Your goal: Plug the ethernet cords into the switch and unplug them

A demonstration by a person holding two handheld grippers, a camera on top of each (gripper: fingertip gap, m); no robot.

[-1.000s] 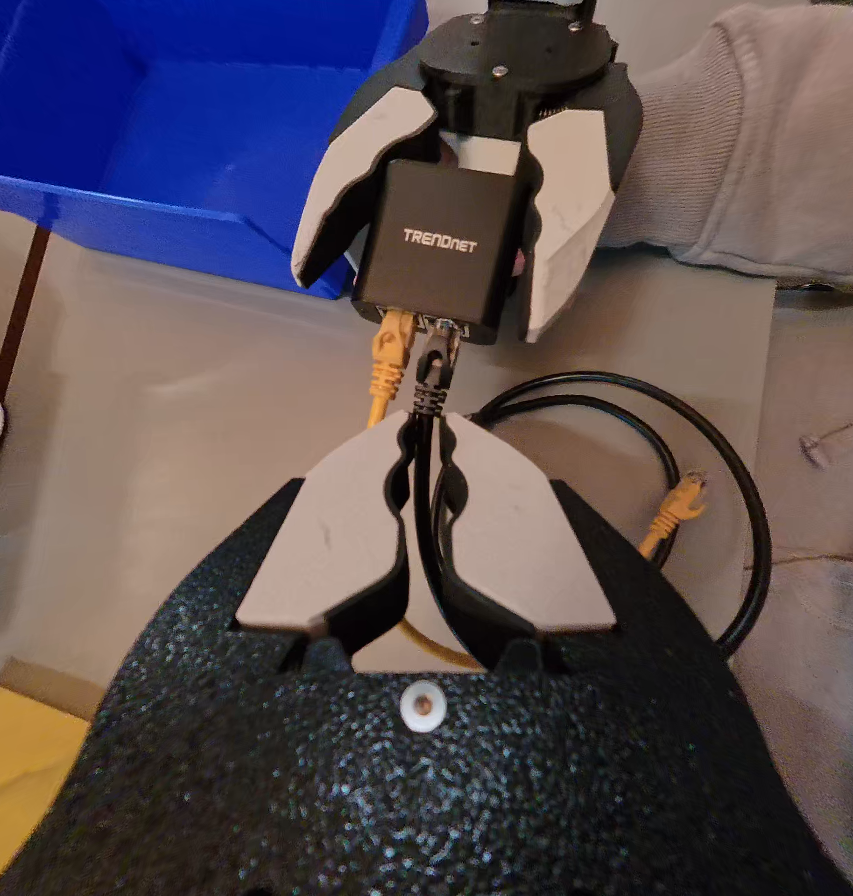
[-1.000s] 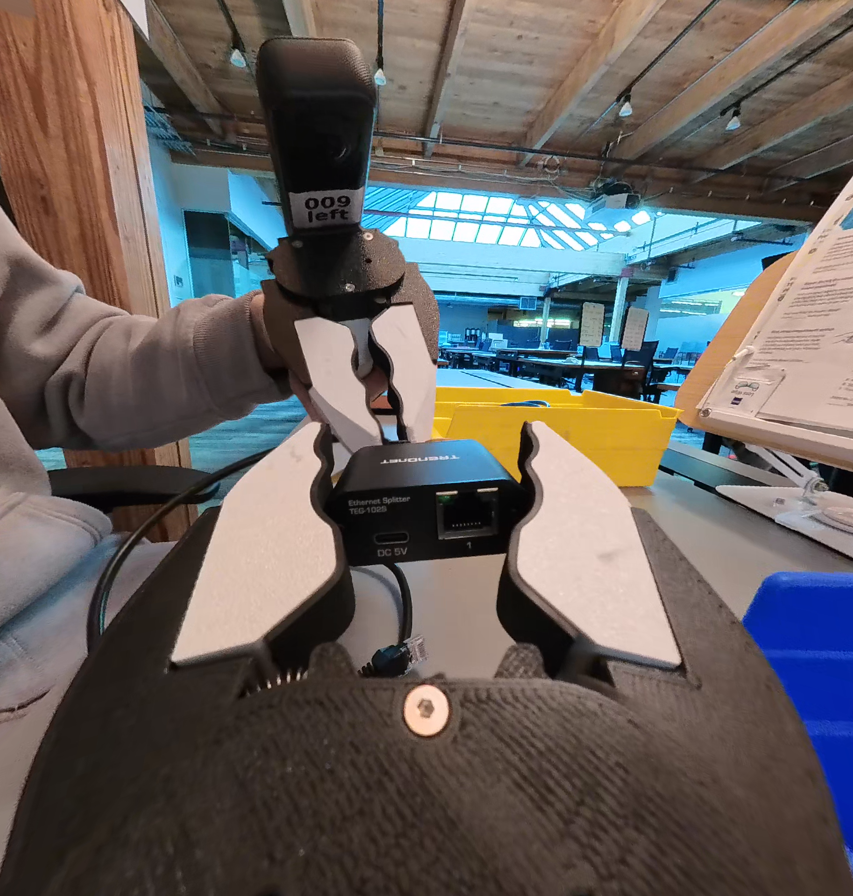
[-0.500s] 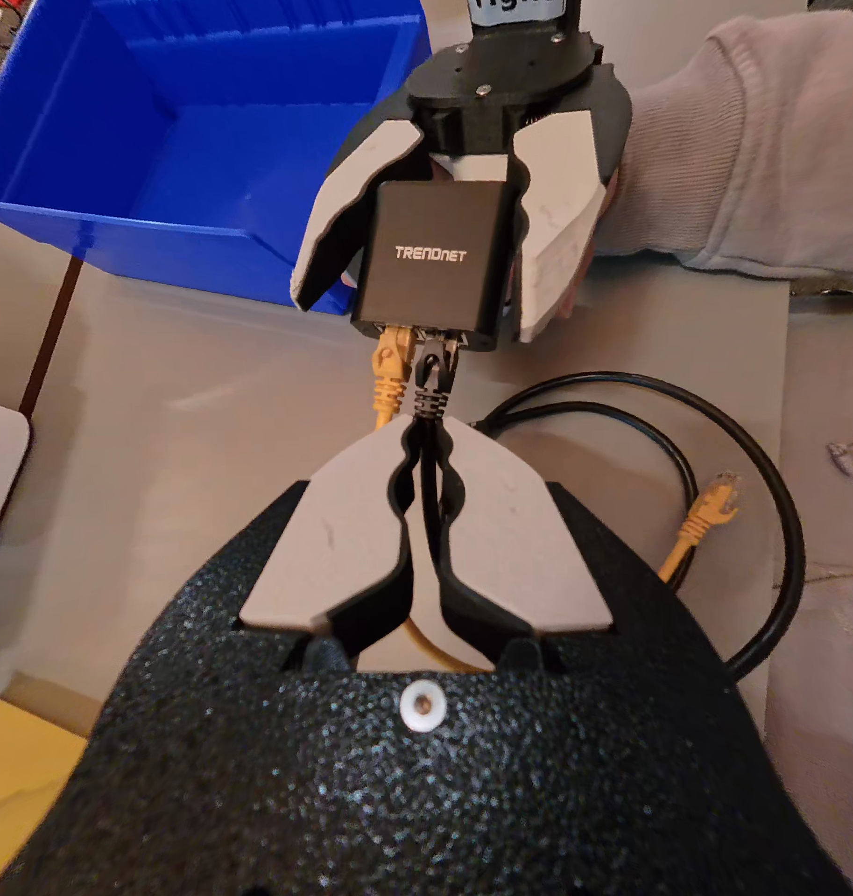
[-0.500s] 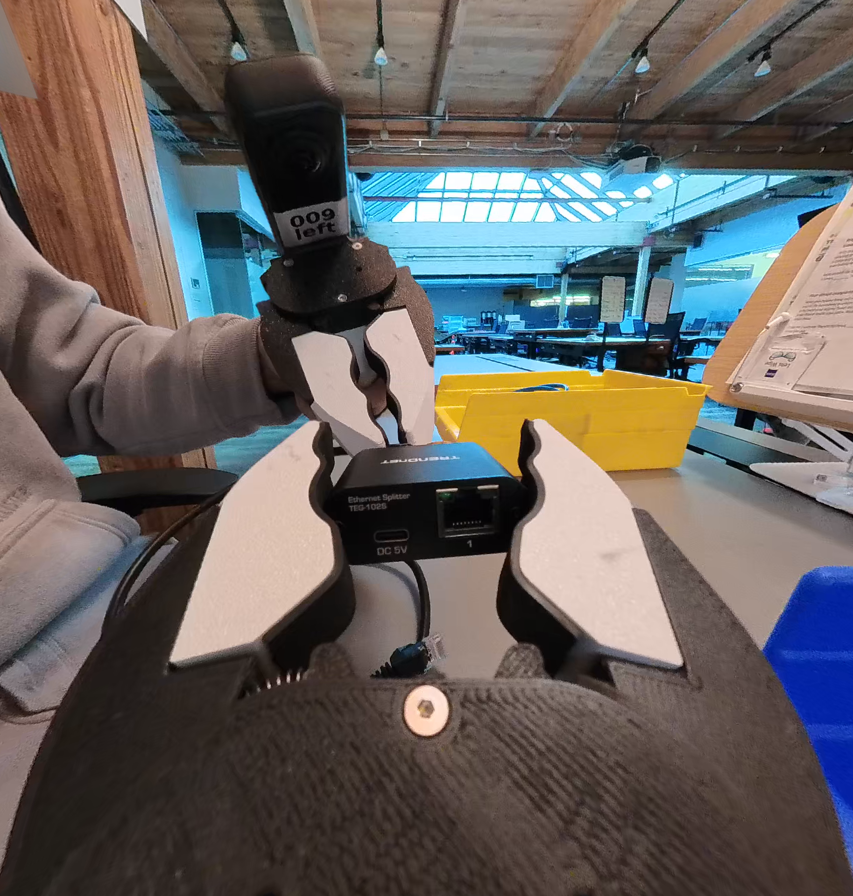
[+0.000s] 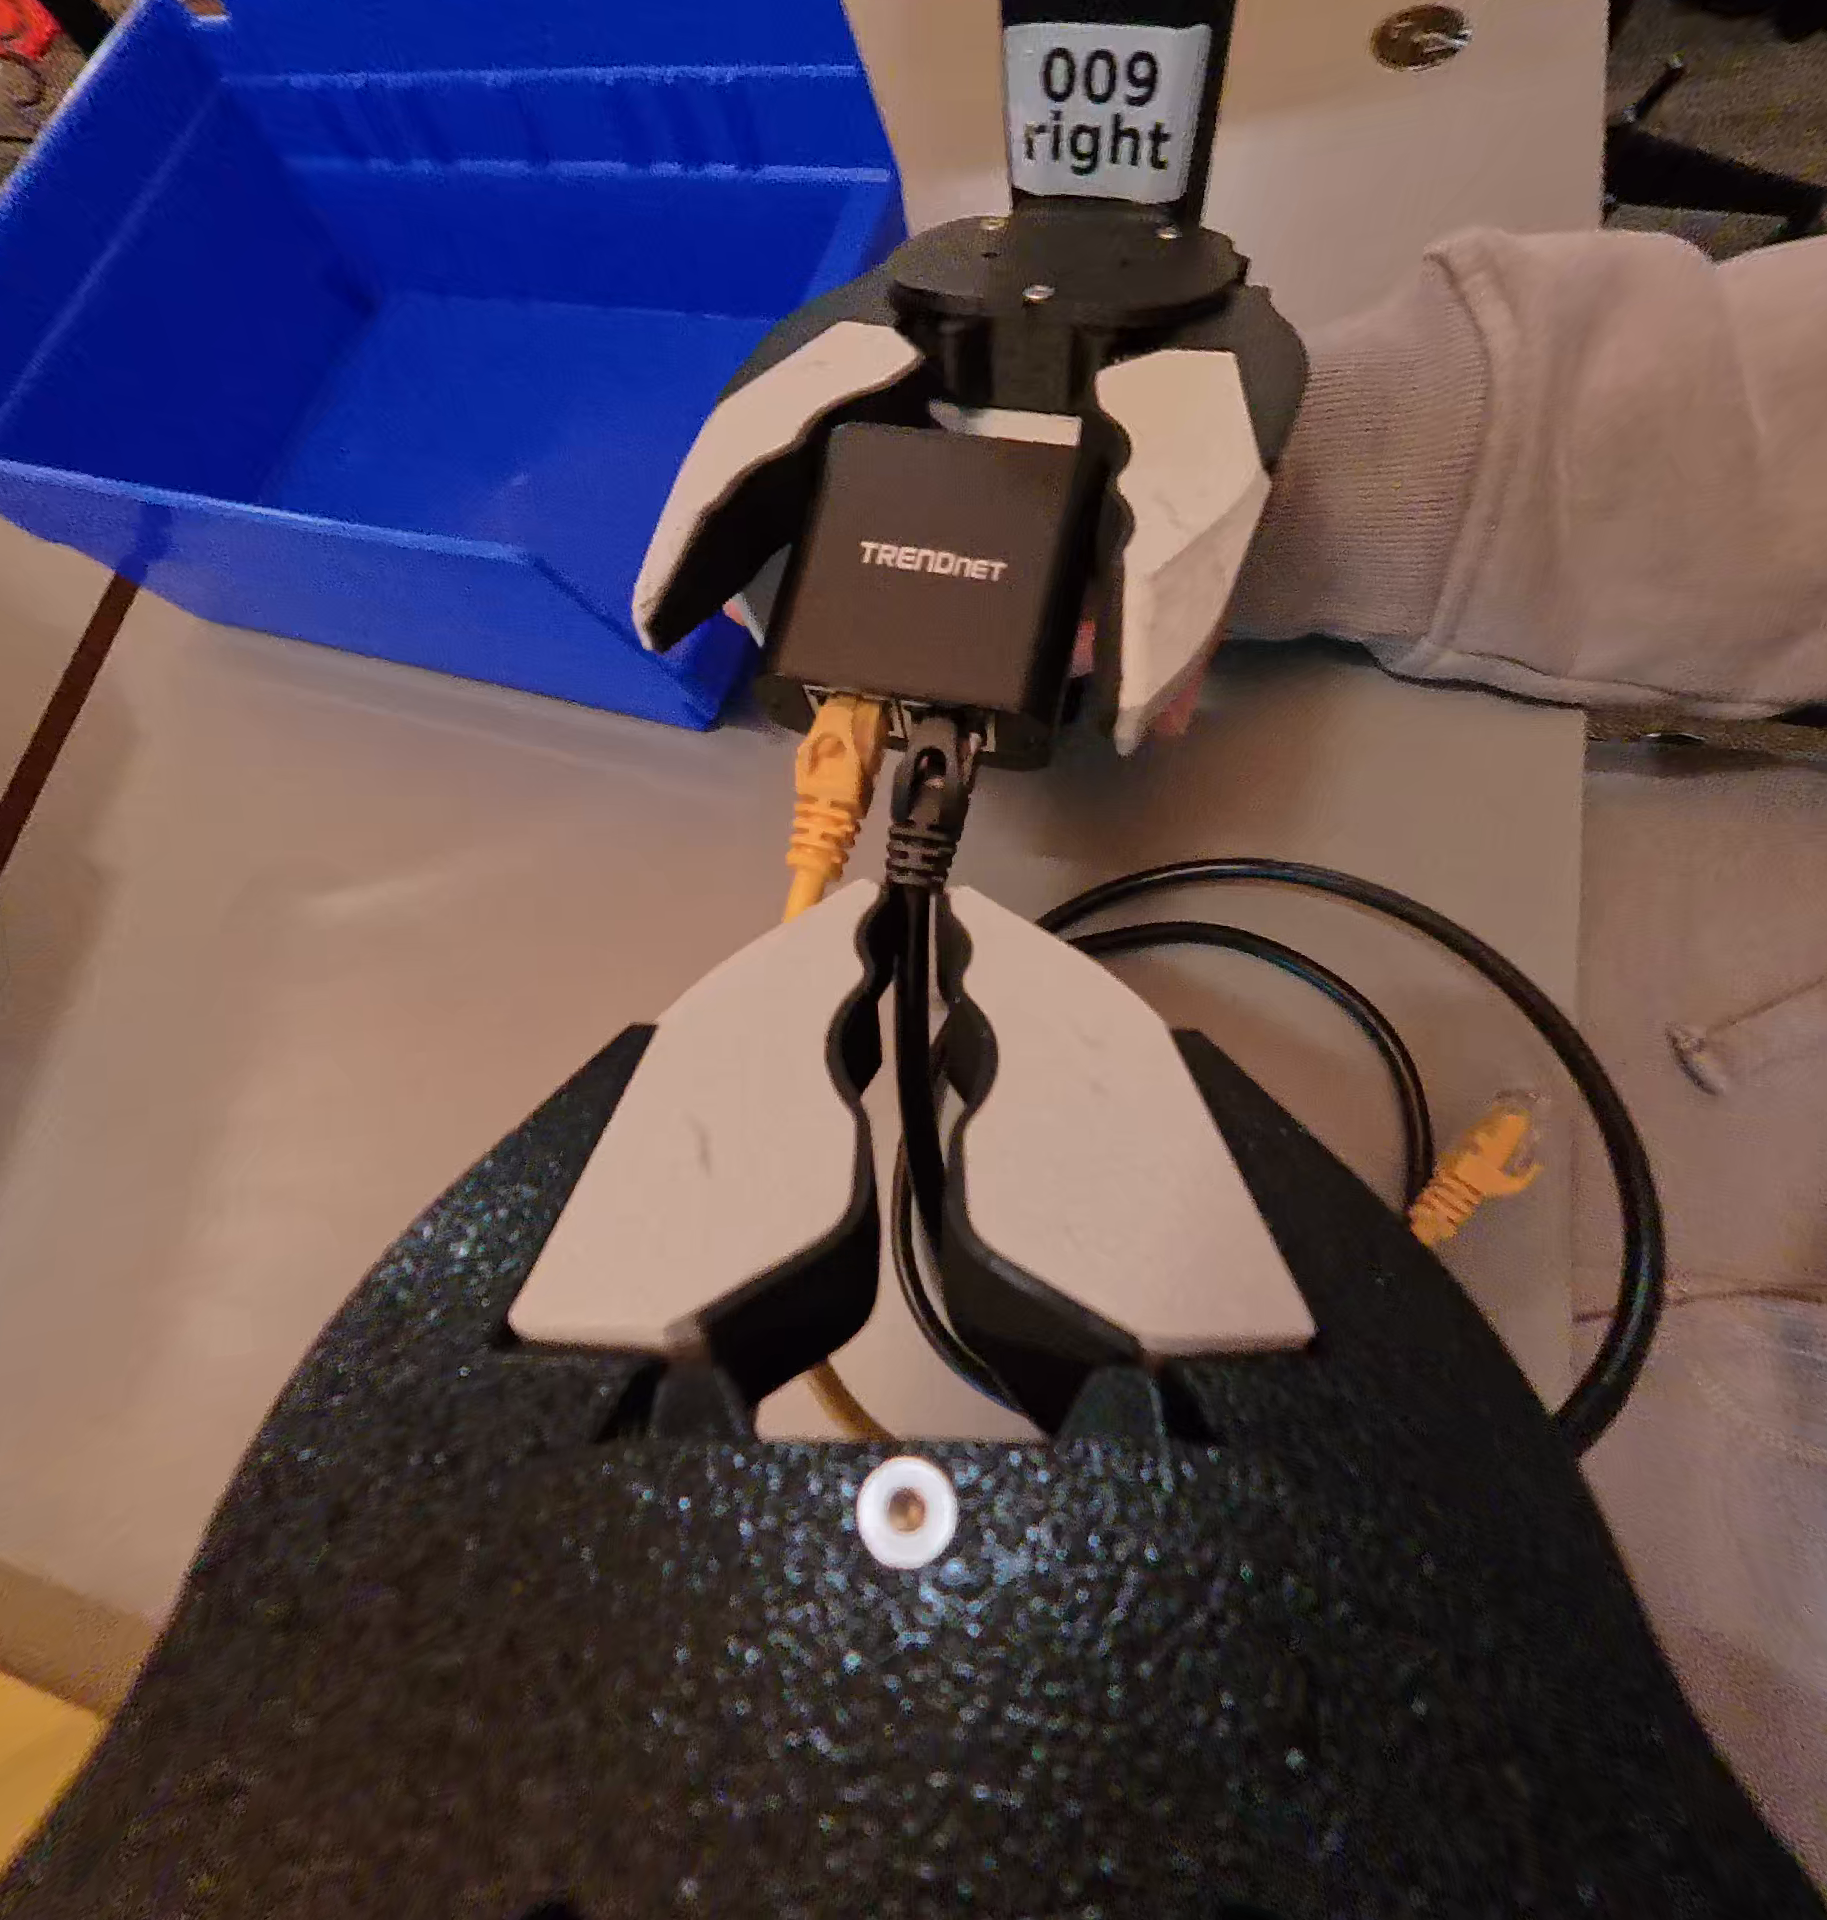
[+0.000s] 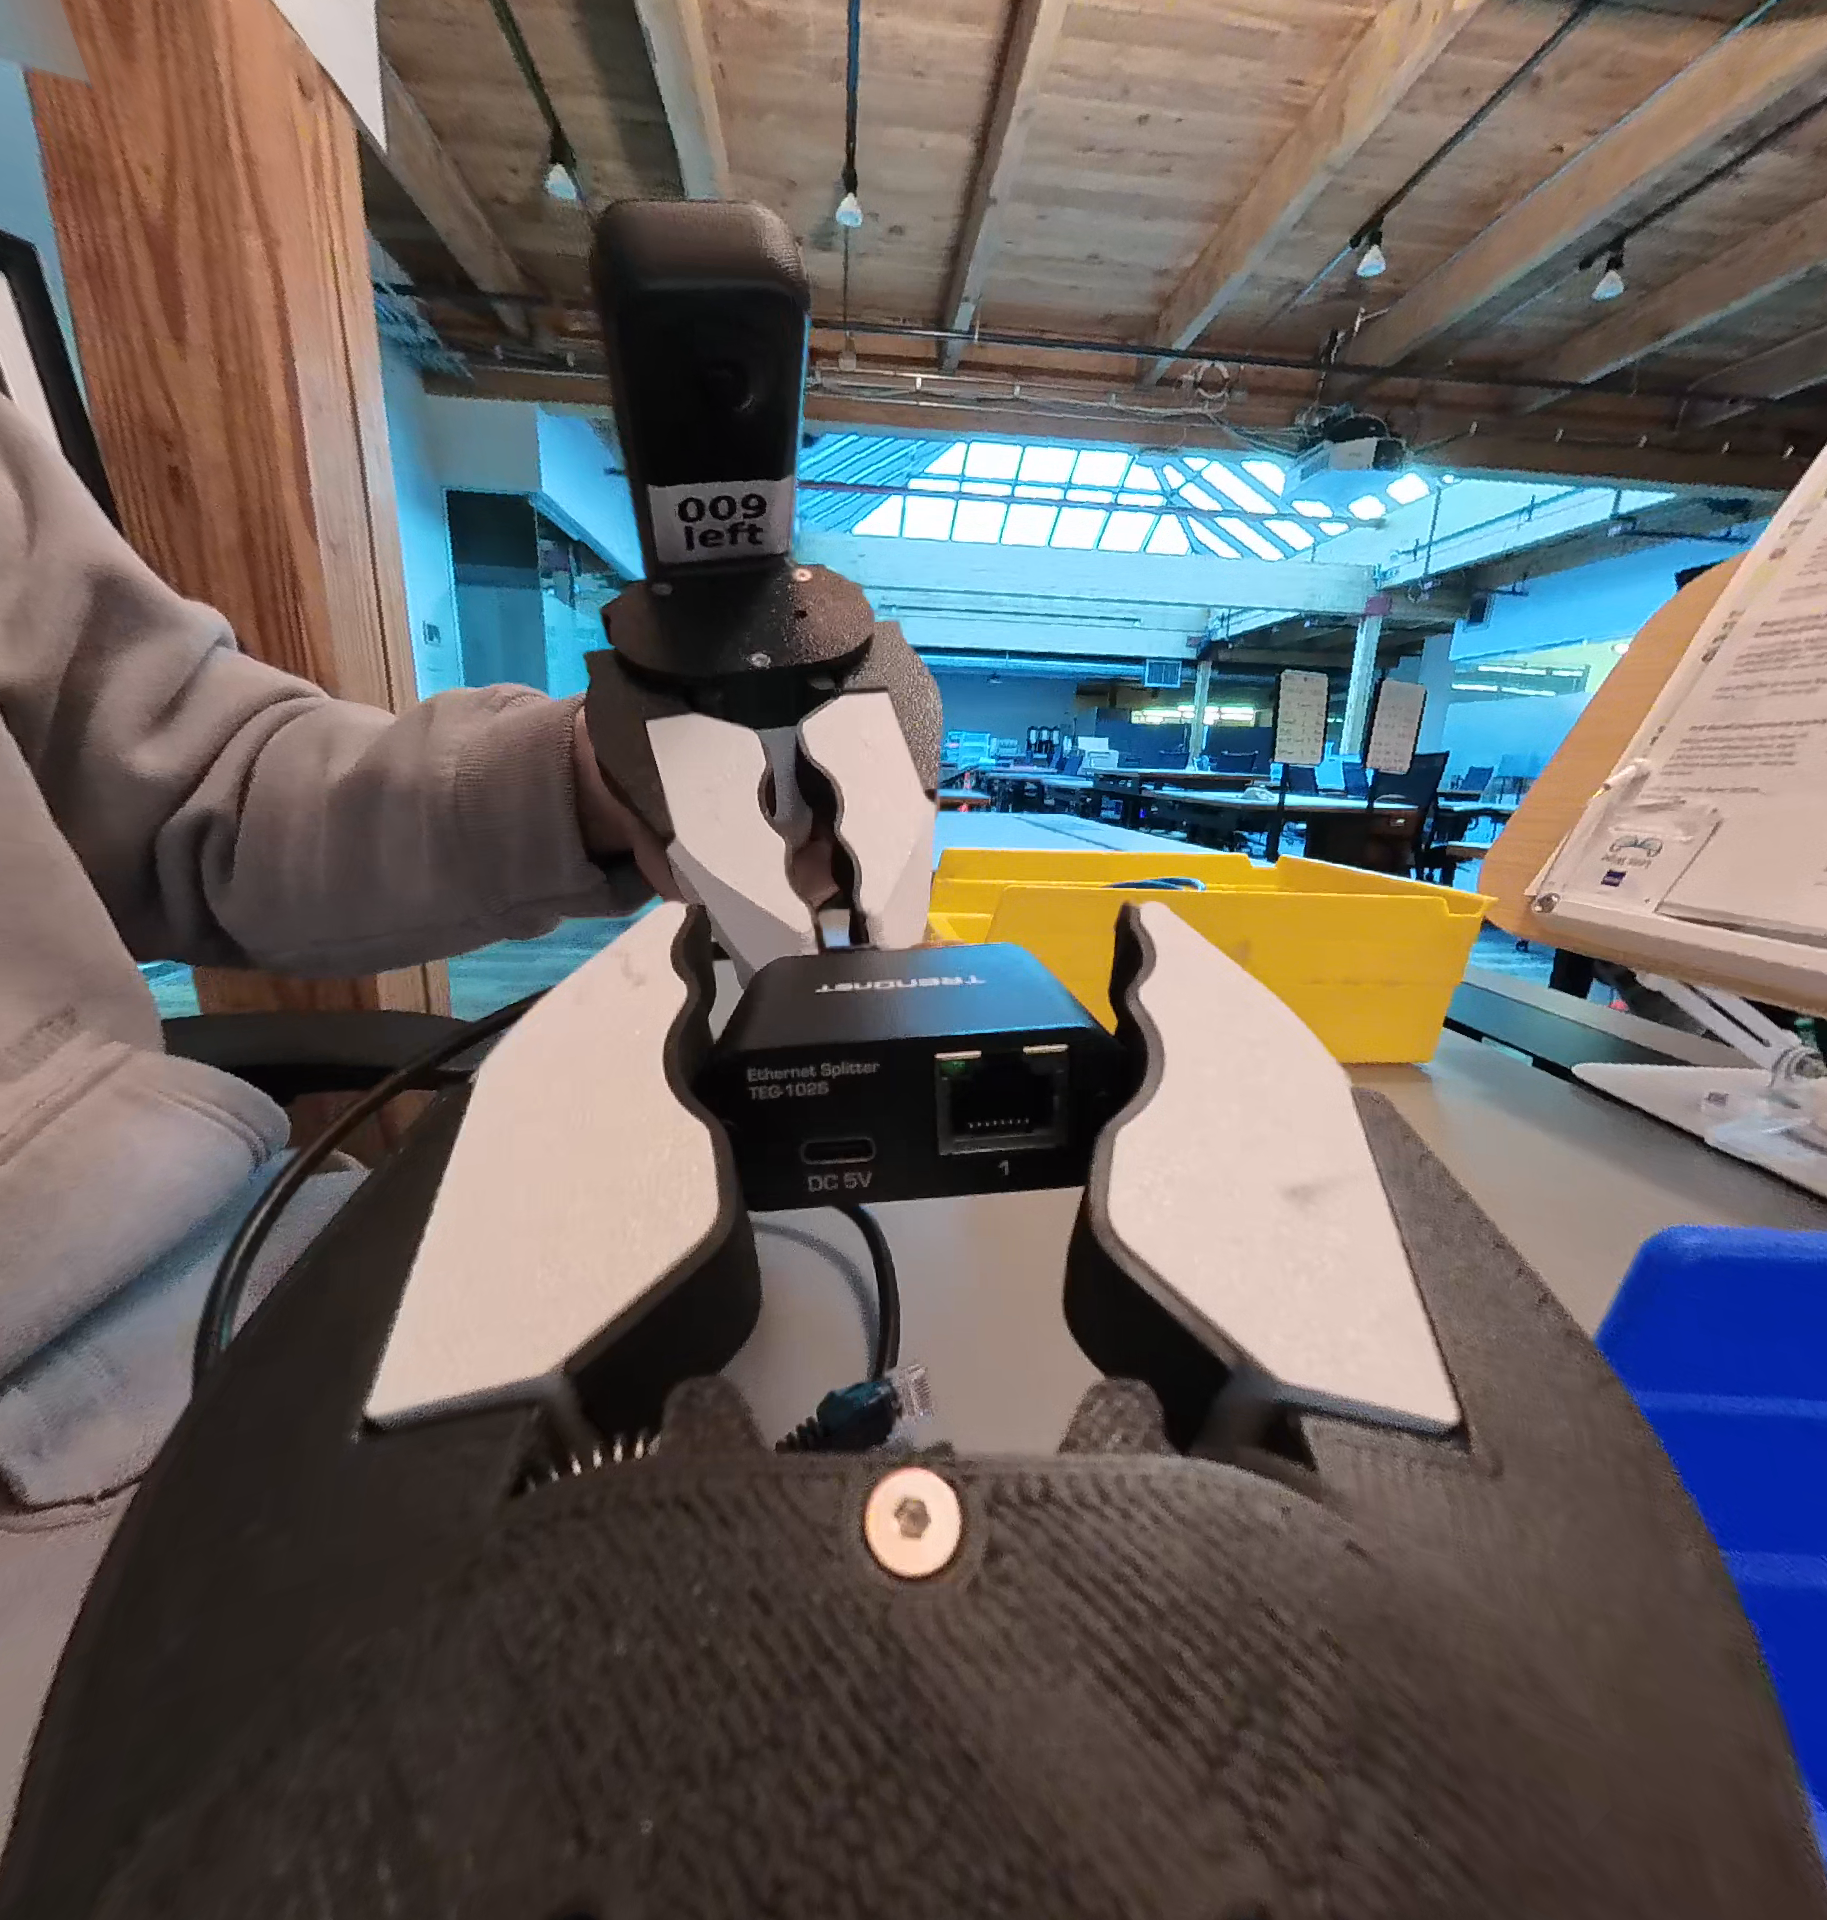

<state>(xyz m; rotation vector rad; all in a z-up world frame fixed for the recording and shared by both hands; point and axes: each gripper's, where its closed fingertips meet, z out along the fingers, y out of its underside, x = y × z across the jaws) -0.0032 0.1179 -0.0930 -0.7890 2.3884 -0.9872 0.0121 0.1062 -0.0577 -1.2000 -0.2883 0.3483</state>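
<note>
Two grippers, switch [image 6: 914, 1081] clamped right [image 6: 909, 997], black cord [image 5: 914, 1039] pinched left [image 5: 909, 914]

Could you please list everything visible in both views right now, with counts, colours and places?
switch: 1, black, held in right gripper
black cord: 1, plugged into switch, looping on table
yellow cord: 1, plugged in beside black cord; free end on table
blue bin: 1, behind switch
yellow bin: 1, far table side
table: 1, grey
document stand: 1, right edge
sleeves: 2, grey
left gripper: 1, shut on black cord
right gripper: 1, shut on switch
</note>
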